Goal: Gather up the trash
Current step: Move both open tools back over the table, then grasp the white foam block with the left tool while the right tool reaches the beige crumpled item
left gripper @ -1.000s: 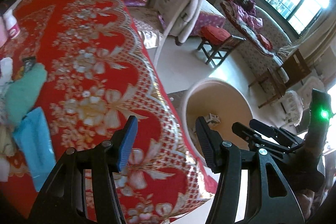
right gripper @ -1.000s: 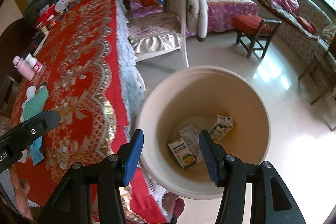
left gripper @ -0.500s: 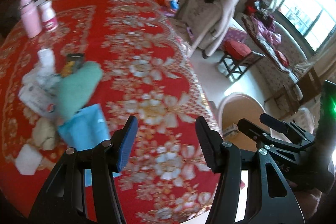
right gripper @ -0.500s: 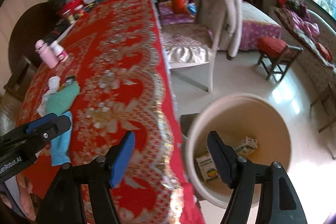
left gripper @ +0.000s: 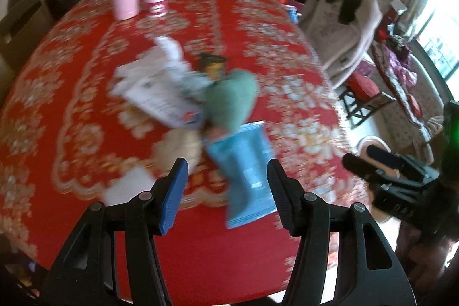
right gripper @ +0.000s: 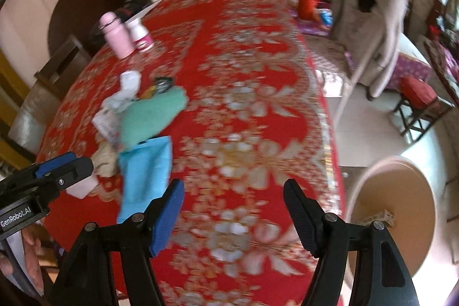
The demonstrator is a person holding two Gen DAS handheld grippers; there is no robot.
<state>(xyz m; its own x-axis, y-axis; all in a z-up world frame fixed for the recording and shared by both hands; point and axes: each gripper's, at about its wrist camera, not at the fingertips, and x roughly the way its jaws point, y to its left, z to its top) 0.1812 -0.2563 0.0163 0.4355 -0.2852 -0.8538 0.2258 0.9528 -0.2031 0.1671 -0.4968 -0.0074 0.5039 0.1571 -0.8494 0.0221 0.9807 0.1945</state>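
Gaping empty, both hand-held grippers (left gripper: 226,191) (right gripper: 233,215); only the right view shows the bin's (right gripper: 396,220) inside

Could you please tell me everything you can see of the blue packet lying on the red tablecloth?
The blue packet is a flat, light blue pouch, apparently plastic film, with a crimped seam along its near end. It lies flat on the red tablecloth near the table's front edge, at the near end of the litter pile. Its far end is tucked beneath the green bundle. Motion blur hides any print. Neither gripper touches it; from the left wrist view it lies beyond the open fingers.
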